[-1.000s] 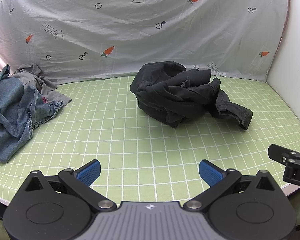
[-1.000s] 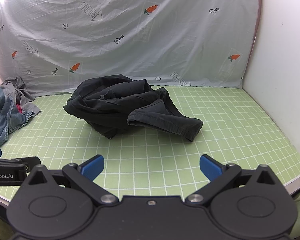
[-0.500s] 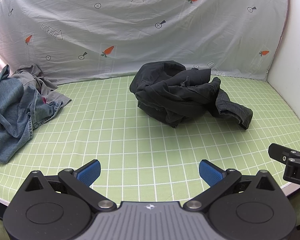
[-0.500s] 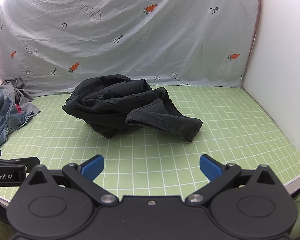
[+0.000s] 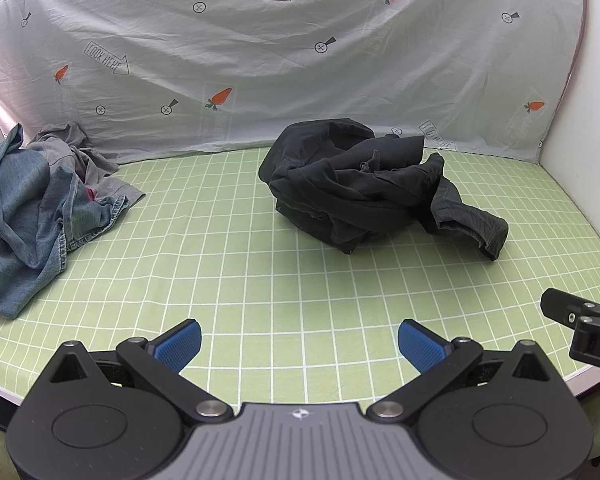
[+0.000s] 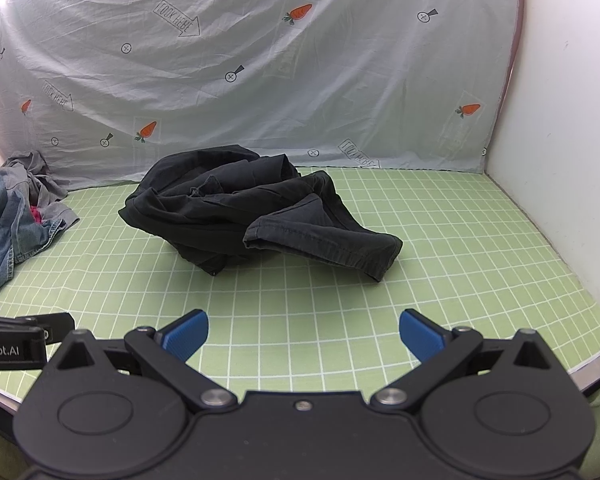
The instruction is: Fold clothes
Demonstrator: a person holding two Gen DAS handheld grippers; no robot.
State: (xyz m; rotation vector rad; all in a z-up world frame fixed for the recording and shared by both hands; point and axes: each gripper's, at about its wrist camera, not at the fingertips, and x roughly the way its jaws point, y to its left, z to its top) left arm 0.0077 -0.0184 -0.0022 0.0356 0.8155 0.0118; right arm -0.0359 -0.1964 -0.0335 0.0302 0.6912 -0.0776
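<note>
Grey backdrop sheet (image 5: 260,60), "LOOK HERE" arrows.

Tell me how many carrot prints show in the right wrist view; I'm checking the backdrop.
4: top centre, far right, lower middle-left, far left. Folds may hide more.

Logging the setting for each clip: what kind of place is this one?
Probably a staged recording corner, not a lived-in room. A green grid mat covers the tabletop, a printed sheet with carrots and "look here" arrows hangs as a backdrop, and crumpled clothes wait: a black garment and a denim pile.
</note>
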